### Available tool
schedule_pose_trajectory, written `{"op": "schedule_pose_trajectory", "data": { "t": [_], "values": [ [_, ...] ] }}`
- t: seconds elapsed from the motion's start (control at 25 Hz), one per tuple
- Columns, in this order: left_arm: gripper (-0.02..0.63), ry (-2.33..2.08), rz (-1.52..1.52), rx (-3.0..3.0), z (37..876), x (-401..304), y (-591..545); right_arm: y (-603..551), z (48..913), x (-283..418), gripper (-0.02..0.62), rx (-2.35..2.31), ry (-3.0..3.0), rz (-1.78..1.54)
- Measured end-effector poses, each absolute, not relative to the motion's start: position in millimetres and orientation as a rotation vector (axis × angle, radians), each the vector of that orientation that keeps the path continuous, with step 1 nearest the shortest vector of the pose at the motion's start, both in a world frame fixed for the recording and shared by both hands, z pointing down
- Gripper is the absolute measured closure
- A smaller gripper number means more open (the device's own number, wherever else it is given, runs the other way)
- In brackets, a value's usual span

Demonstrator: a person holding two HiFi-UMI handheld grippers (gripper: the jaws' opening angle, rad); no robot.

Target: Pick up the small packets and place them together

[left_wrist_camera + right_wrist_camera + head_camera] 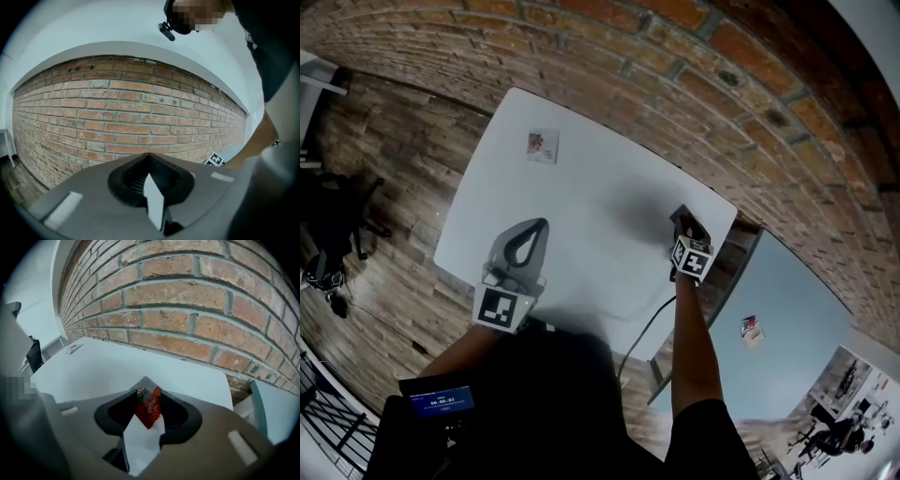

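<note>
Packets: counted three, all well apart. Found the red packet (149, 408) face-on in the gap between the jaws of the right gripper (149, 391), one corner reaching past the tips over the white bench (581, 197). Recorded those jaws as parted to either side of it, with no pinch on it evident. Could not confirm from either view whether it lies flat on the surface. Placed the right gripper at the right-hand edge of the white bench, tips pointing toward the brick wall (675, 56). Located the second packet (542, 145) flat near the far left corner of the same bench, untouched and clear of both tools. Located the third packet (751, 328) on a separate pale blue bench (797, 319) to the right, beyond the right arm. Recorded the left gripper (149, 155) with jaws clenched tip to tip on nothing, held over the near left part of the white bench and aimed at the wall.
</note>
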State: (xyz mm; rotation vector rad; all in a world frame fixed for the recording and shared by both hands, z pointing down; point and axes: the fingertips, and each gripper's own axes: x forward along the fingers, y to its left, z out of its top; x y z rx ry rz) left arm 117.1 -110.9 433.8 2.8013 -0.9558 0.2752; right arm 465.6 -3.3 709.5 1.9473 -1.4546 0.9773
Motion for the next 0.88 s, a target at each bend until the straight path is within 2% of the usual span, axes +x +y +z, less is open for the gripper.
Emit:
{"op": "schedule_pose_trajectory", "data": {
  "t": [0.24, 0.48, 0.68, 0.88],
  "values": [
    [0.606, -0.949, 0.264, 2.803, 432, 117, -106, 6, 705, 429, 0.436, 1.965, -1.441, 1.096],
    [0.606, -0.919, 0.246, 2.806, 430, 124, -99, 3, 689, 418, 0.436, 1.669, -1.615, 0.813],
    [0.606, -0.897, 0.217, 2.787, 429, 123, -94, 5, 706, 403, 0.436, 1.296, -1.708, 0.713],
    [0.606, -0.912, 0.228, 2.783, 429, 121, -93, 6, 719, 416, 0.436, 1.379, -1.705, 0.81]
  ]
}}
